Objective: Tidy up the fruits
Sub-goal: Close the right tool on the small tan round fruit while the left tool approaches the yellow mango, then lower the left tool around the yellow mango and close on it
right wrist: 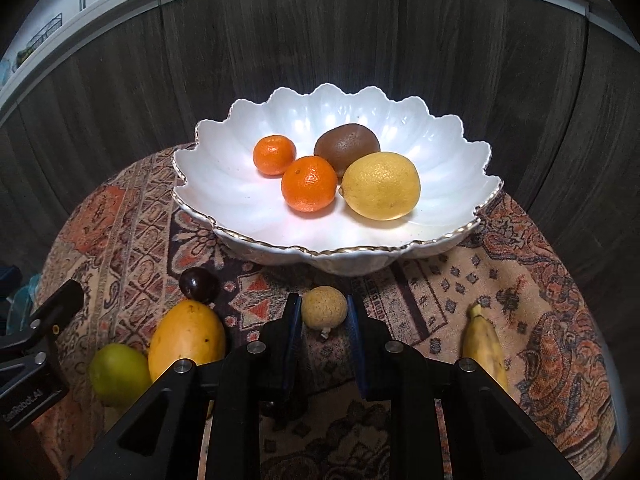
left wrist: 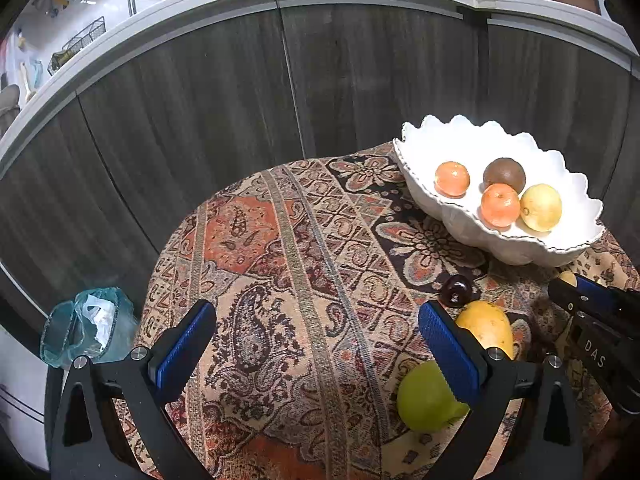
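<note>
Four fruits already lie in the scalloped white ceramic bowl: two small orange mandarins, a brown kiwi and a yellow lemon. A small round tan fruit is clamped between the pads of the right gripper, just in front of the bowl over the patterned cloth. Because the fruit is round and pinched only at its sides, it could be squeezed out or dropped short of the rim if the carry is jerked. The left gripper is held with its jaws wide apart and empty, beside a green round fruit and a yellow-orange mango. A spotted yellow banana is shown only in the right wrist view; a blue-lined waste bin only in the left.
</note>
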`<state>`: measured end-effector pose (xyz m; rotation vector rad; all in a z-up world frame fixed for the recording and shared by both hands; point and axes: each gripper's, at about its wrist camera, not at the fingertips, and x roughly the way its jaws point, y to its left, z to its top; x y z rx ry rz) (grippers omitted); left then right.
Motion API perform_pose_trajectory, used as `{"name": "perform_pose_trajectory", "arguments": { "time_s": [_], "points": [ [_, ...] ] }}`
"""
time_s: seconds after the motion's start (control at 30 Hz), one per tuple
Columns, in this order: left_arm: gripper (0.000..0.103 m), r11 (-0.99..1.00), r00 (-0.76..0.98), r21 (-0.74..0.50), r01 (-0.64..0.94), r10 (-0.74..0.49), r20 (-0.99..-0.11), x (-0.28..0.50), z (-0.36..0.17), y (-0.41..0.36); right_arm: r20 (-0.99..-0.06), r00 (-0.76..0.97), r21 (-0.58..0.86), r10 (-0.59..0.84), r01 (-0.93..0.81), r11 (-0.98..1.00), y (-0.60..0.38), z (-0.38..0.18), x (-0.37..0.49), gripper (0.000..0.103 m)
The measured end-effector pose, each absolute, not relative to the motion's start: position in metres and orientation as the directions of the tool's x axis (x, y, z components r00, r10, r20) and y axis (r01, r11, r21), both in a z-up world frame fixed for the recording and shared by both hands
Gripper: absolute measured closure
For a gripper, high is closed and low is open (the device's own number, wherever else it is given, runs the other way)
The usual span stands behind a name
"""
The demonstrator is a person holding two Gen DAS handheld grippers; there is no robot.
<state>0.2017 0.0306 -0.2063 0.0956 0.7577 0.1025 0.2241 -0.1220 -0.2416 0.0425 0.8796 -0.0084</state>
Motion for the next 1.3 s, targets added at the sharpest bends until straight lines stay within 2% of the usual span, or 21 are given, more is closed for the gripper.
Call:
{"name": "perform_pose_trajectory", "arguments": {
  "time_s": [0.4, 0.63, 0.77, 0.9, 1.17, 1.3],
  "points": [
    [0.000, 0.993, 0.731, 0.060, 0.101, -0.033, -0.682, 0.183, -0.201, -0.017, -0.756, 0.653, -0.007, -0.045, 0.061, 0.998, -0.156, -0.211, 0.185, 0.079],
    [0.001, 0.983, 0.694, 0.067, 0.170, -0.071, -0.716, 0.196, -0.215, -0.045, -0.747, 0.660, -0.020, -0.071, 0.085, 0.996, -0.174, -0.204, 0.178, 0.079],
    [0.010, 0.984, 0.662, 0.054, 0.172, -0.075, -0.746, 0.207, -0.228, -0.054, -0.751, 0.656, -0.012, -0.069, 0.092, 0.996, -0.177, -0.204, 0.186, 0.079],
    [0.012, 0.985, 0.648, 0.056, 0.163, -0.064, -0.759, 0.215, -0.237, -0.054, -0.761, 0.646, -0.006, -0.061, 0.088, 0.996, -0.177, -0.209, 0.193, 0.079],
    [0.030, 0.979, 0.609, 0.060, 0.193, -0.072, -0.790, 0.225, -0.251, -0.060, -0.775, 0.630, 0.003, -0.052, 0.085, 0.996, -0.176, -0.219, 0.198, 0.079],
    [0.031, 0.976, 0.601, 0.076, 0.207, -0.065, -0.797, 0.225, -0.256, -0.066, -0.779, 0.625, 0.007, -0.051, 0.089, 0.996, -0.178, -0.221, 0.199, 0.079]
  ]
}}
